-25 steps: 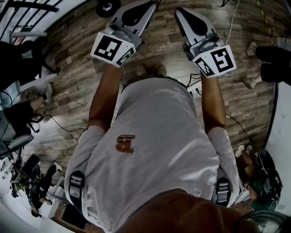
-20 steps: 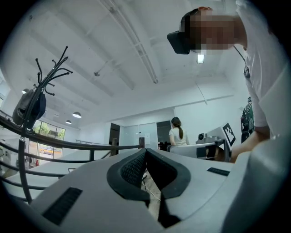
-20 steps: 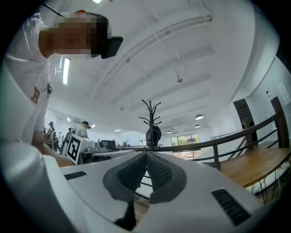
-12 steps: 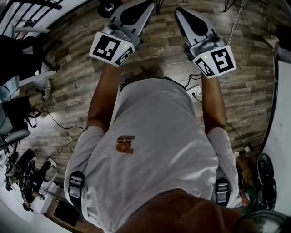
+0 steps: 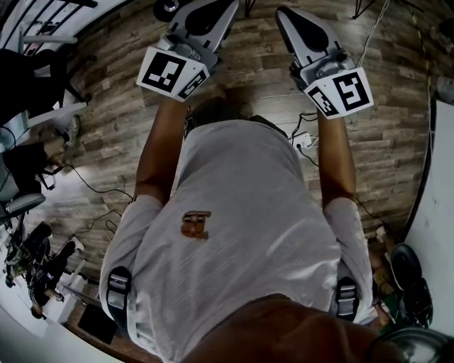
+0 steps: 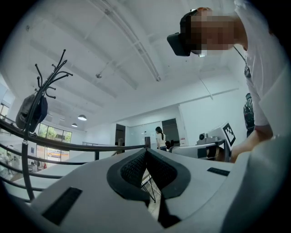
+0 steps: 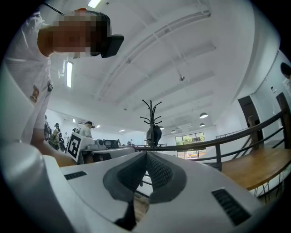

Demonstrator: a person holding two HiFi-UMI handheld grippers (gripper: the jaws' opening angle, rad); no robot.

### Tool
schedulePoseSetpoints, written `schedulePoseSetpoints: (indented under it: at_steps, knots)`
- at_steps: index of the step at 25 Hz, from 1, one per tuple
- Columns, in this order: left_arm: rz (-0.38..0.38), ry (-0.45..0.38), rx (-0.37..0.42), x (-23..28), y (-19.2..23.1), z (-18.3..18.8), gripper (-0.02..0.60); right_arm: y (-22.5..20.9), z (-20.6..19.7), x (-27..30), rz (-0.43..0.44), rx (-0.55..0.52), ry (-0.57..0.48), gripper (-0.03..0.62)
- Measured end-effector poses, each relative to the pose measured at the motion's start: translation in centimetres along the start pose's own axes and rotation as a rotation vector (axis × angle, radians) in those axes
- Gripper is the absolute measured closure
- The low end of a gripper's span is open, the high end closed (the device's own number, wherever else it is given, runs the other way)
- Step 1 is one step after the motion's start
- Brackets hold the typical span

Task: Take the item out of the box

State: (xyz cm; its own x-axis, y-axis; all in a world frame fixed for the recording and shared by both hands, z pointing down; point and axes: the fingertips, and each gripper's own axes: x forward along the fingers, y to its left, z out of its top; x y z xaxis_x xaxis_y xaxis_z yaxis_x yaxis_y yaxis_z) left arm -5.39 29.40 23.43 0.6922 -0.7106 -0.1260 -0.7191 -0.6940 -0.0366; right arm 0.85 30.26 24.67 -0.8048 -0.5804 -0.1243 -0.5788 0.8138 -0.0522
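Observation:
No box and no item show in any view. In the head view my left gripper (image 5: 211, 7) and my right gripper (image 5: 289, 13) are held out side by side in front of the person's body, over a wooden floor (image 5: 248, 64). The left gripper view shows the left gripper (image 6: 146, 151) shut, its dark ribbed pads (image 6: 136, 168) meeting with nothing between them. The right gripper (image 7: 146, 153) is likewise shut on nothing, pads (image 7: 159, 170) together. Both point roughly level into an open room.
Cables and a power strip (image 5: 303, 138) lie on the floor under the right arm. Chairs and gear (image 5: 28, 177) crowd the left edge, a white table edge (image 5: 440, 213) the right. A coat rack (image 6: 43, 98) and a railing (image 6: 72, 146) stand ahead; a person (image 6: 160, 137) stands far off.
The floor has slid under the body as the person walks; the shoes seen before are hidden now. Both grippers keep their place in the view and stay shut.

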Motion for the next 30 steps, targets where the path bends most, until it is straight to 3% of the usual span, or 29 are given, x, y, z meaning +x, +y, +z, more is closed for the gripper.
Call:
schedulePoseSetpoints:
  at_steps: [6, 13, 30]
  knots:
    - [0.007, 0.002, 0.003, 2.0, 1.7, -0.4, 0.562, -2.5, -0.2, 1.1, 0.000, 0.003, 0.001, 0.563]
    - [0.002, 0.000, -0.001, 5.3, 7.0, -1.8, 0.563, -6.7, -1.3, 4.9, -0.027, 0.002, 0.019, 0.563]
    - [-0.065, -0.019, 0.047, 16.1, 25.0, -3.2, 0.561, -20.1, -1.9, 21.2, -0.106, -0.014, 0.033, 0.563]
